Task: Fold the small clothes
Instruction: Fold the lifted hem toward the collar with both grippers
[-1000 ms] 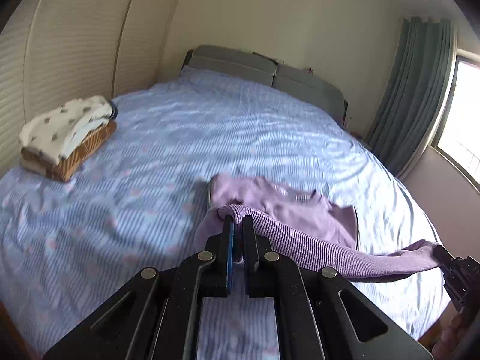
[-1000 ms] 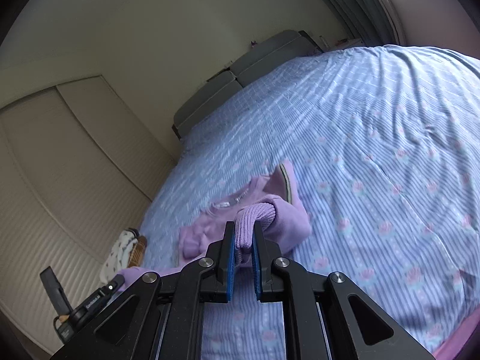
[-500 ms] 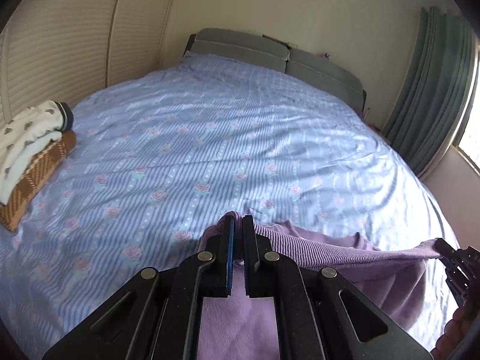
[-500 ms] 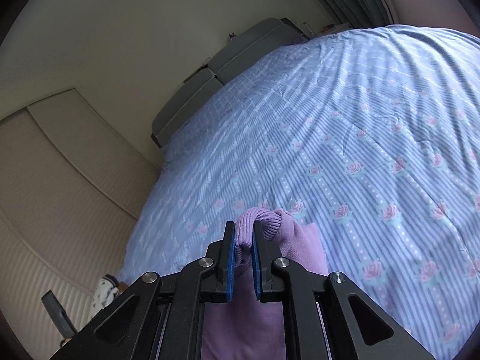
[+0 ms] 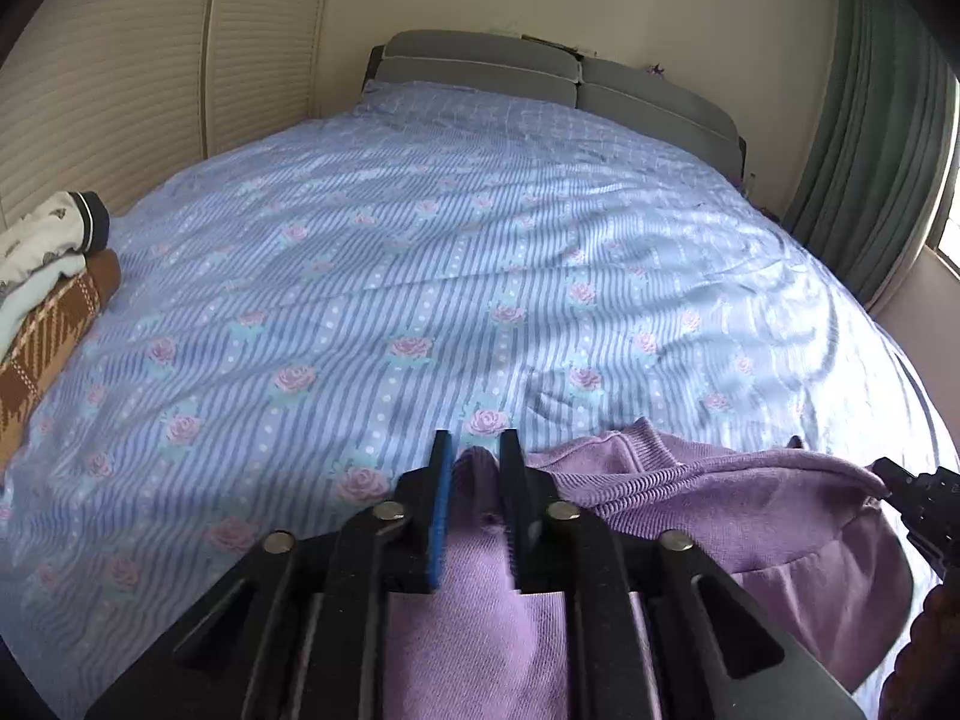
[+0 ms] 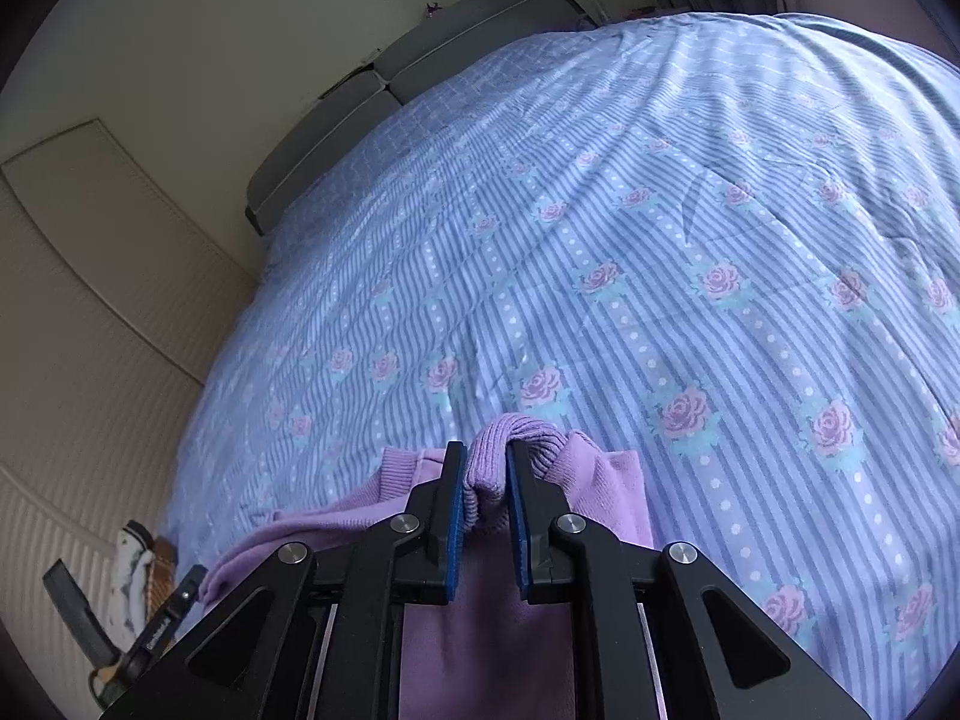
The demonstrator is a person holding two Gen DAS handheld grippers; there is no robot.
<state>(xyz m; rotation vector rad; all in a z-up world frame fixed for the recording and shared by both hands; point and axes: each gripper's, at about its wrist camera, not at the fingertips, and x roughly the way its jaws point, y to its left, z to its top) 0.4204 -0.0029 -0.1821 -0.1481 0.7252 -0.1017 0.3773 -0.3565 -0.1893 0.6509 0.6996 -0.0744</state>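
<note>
A small purple knit sweater [image 5: 720, 516] lies at the near edge of the bed, folded over on itself, its ribbed hem on top. My left gripper [image 5: 474, 462] is shut on the sweater's ribbed edge at its left corner, low over the bedcover. My right gripper [image 6: 486, 468] is shut on the sweater [image 6: 606, 480] at the other ribbed corner; it also shows in the left wrist view [image 5: 918, 498] at the far right. The left gripper shows in the right wrist view [image 6: 162, 624] at the lower left. The lower part of the sweater is hidden under both grippers.
The bed has a blue striped cover with pink roses [image 5: 480, 276] and a grey headboard [image 5: 558, 72]. A stack of folded clothes, white on brown [image 5: 48, 294], sits at the bed's left edge. Louvered closet doors [image 5: 120, 90] stand left, green curtains [image 5: 870, 150] right.
Both grippers carried the sweater's hem forward and down over the rest of the garment, folding it. The sweater now lies beneath and beside the grippers instead of ahead of them.
</note>
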